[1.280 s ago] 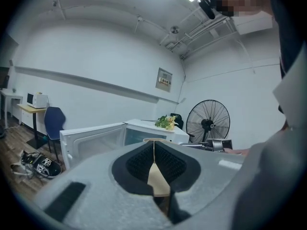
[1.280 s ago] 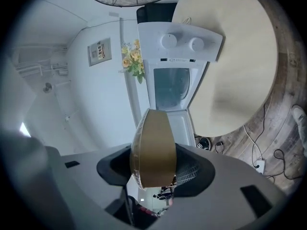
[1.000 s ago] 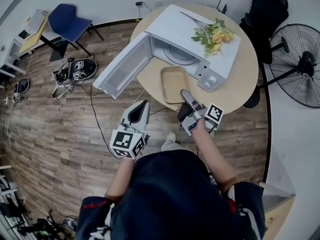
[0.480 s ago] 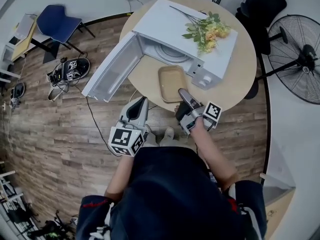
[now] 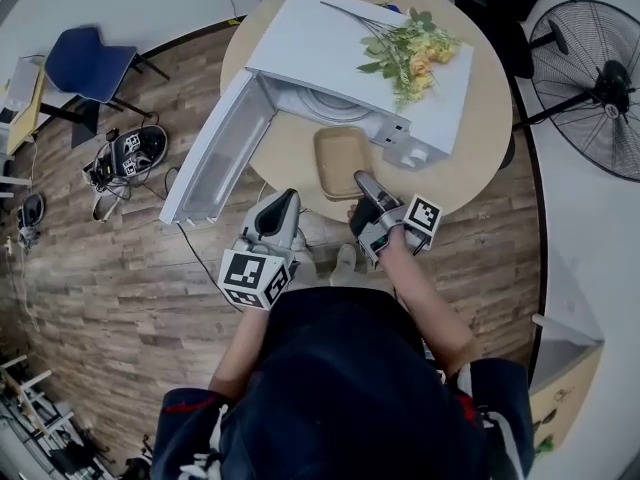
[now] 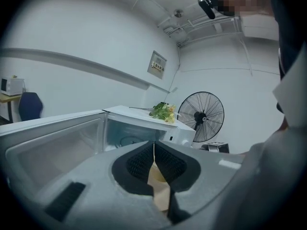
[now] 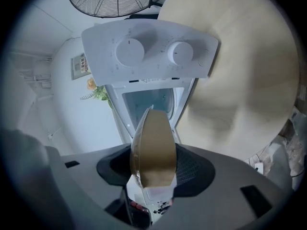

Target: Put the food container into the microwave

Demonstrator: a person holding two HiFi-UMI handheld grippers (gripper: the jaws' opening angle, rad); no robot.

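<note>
Over the last second both grippers have eased forward and lower toward the round table [image 5: 482,163], where the white microwave [image 5: 320,38] stands just ahead of them, its door [image 5: 215,153] swung open. The tan food container [image 5: 338,153] is still outside, in front of the cavity, so loading remains to be done. The right gripper [image 5: 360,181], rolled on its side and nearly level, clamps the container's near rim in wide-set jaws. The left gripper [image 5: 285,200] hovers beside it, jaws almost together, holding nothing
</note>
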